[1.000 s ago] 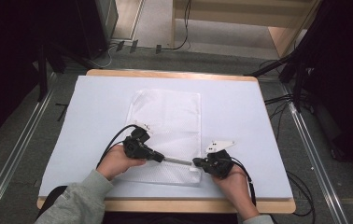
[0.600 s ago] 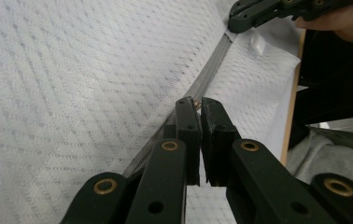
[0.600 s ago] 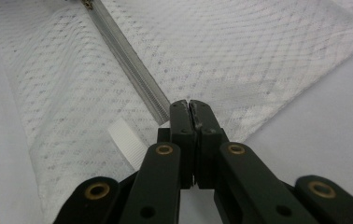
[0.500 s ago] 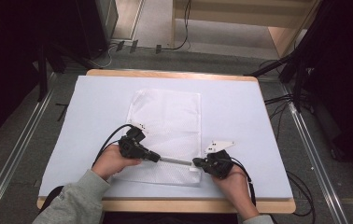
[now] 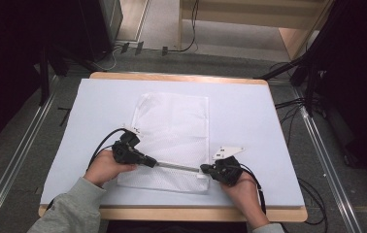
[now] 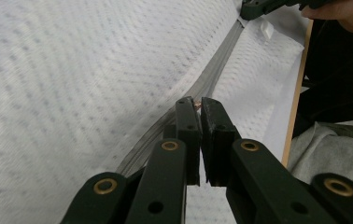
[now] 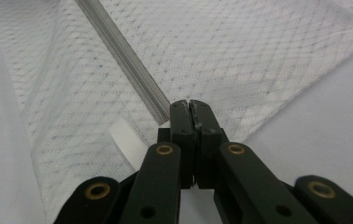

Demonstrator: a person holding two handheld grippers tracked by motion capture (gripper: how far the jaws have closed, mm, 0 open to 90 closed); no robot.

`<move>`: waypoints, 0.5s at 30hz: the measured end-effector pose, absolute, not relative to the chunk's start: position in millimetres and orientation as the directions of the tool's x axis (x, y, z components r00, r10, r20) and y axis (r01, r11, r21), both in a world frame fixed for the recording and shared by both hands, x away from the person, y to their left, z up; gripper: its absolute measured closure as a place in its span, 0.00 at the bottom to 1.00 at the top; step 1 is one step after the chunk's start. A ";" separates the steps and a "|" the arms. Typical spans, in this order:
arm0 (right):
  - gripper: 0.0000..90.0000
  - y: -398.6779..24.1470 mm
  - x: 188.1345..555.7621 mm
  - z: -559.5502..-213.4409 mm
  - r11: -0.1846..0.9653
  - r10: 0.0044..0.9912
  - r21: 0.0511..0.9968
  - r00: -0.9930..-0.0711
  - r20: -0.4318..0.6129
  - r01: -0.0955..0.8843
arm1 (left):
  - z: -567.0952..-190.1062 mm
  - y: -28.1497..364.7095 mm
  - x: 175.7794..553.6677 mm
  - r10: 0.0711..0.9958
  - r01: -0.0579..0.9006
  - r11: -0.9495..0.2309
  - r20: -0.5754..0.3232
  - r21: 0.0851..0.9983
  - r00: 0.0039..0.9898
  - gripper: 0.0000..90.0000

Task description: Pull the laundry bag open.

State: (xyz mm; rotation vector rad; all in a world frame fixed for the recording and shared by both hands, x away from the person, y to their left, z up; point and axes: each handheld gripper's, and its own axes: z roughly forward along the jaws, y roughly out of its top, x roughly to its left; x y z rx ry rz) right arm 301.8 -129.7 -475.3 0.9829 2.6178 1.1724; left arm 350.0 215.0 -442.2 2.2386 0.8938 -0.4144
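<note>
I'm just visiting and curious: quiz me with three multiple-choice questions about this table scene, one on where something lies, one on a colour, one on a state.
1. Where does the zipper run on the mesh bag?
A. along the far edge
B. near the edge closest to the person
C. down the middle lengthwise

2. What colour is the mesh bag?
A. white
B. black
C. red

3. How do the jaws of the right gripper stand?
A. wide open
B. shut at the zipper's end
C. holding a cup

Answers: 1 B, the grey strip spans between both grippers; 2 A, pale netting on the table cover; 3 B, tips pressed together.
</note>
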 end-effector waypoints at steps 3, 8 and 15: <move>1.00 -129.7 302.1 -475.2 0.495 0.600 0.700 -0.785 0.152 0.514 | -441.9 220.6 350.0 0.491 0.705 -0.524 -0.508 0.478 0.708 0.98; 1.00 -129.7 302.2 -475.2 0.496 0.599 0.700 -0.786 0.153 0.514 | -441.8 227.6 349.6 0.500 0.713 -0.516 -0.509 0.474 0.701 0.98; 1.00 -131.0 302.9 -476.0 0.495 0.587 0.706 -0.794 0.158 0.507 | -440.6 241.3 345.8 0.526 0.734 -0.482 -0.512 0.478 0.679 0.98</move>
